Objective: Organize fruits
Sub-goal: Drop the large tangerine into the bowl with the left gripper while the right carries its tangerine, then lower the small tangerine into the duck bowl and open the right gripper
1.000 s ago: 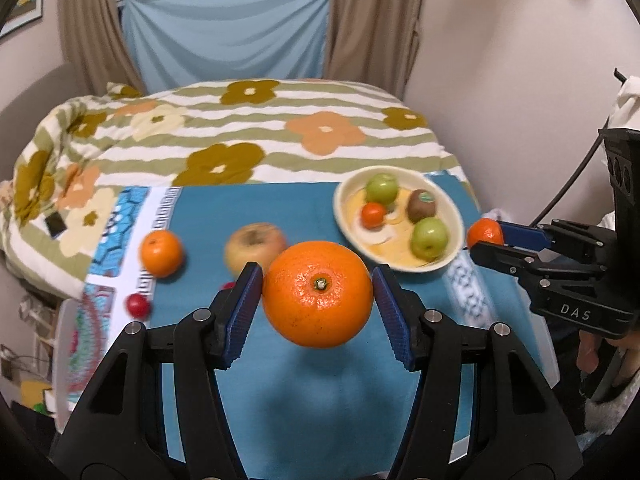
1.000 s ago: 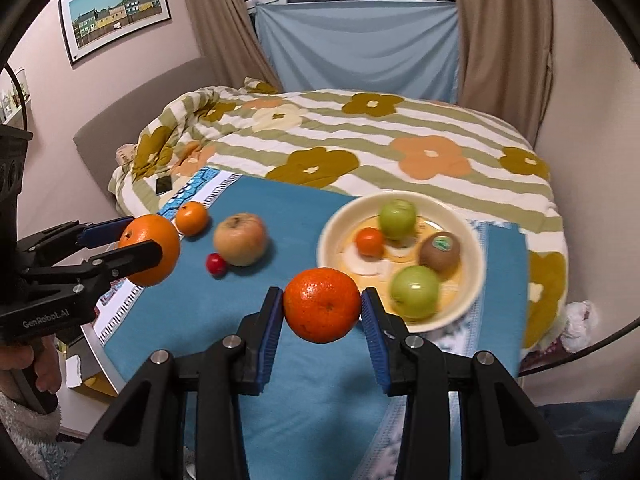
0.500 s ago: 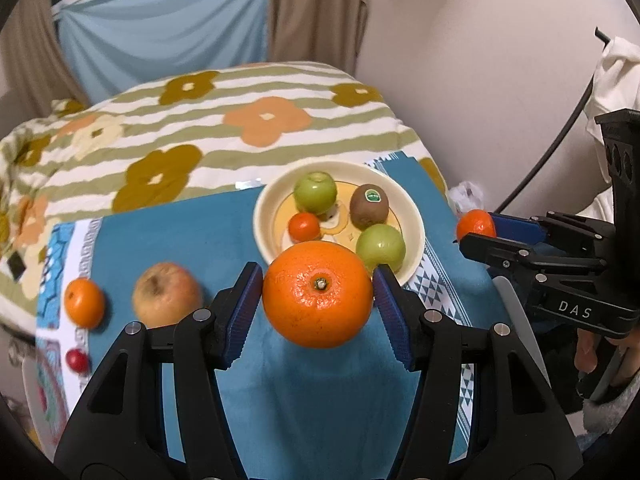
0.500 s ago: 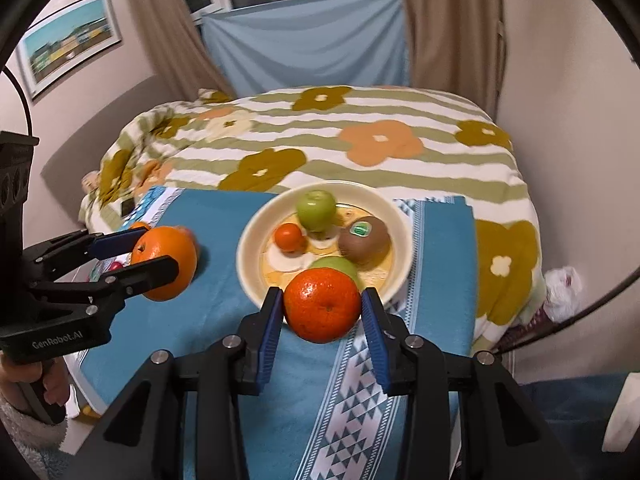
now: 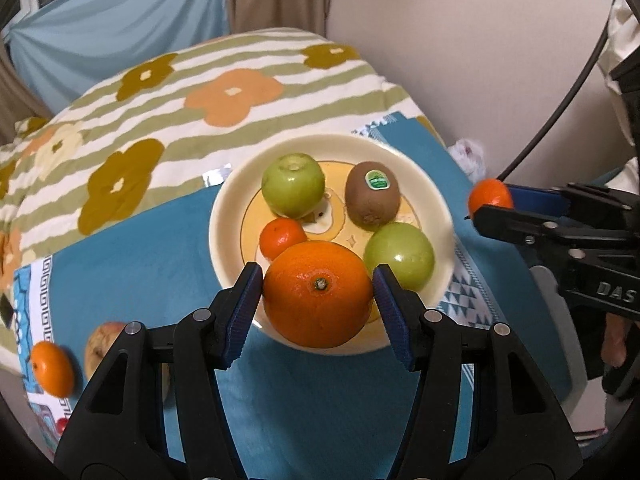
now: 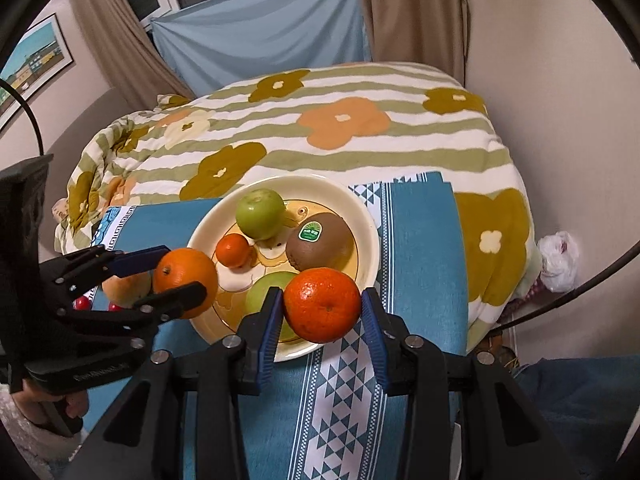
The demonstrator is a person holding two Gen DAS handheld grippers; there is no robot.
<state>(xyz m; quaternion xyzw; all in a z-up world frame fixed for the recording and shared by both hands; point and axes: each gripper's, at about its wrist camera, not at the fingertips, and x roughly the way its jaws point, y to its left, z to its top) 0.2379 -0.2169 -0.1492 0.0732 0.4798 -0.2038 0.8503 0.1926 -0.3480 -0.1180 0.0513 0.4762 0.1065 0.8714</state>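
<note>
A: What are we carrying right now?

B: Two pieces of citrus. Our left gripper pinches a large orange between its blue pads, held above the near edge of the cream plate. Our right gripper clamps a smaller mandarin, also over the plate's near side.

A: Why hover both there?

B: We judge that the plate is the collecting spot. It already holds two green apples, a stickered kiwi and a small tangerine, so open room is mostly at the near side.

A: Anything left off the plate?

B: Yes: a yellowish apple, another tangerine and something small and red lie on the blue cloth to the left.

A: Risk?

B: Round fruit on a crowded plate may roll, so we should lower each piece into a gap before loosening the pads.
</note>
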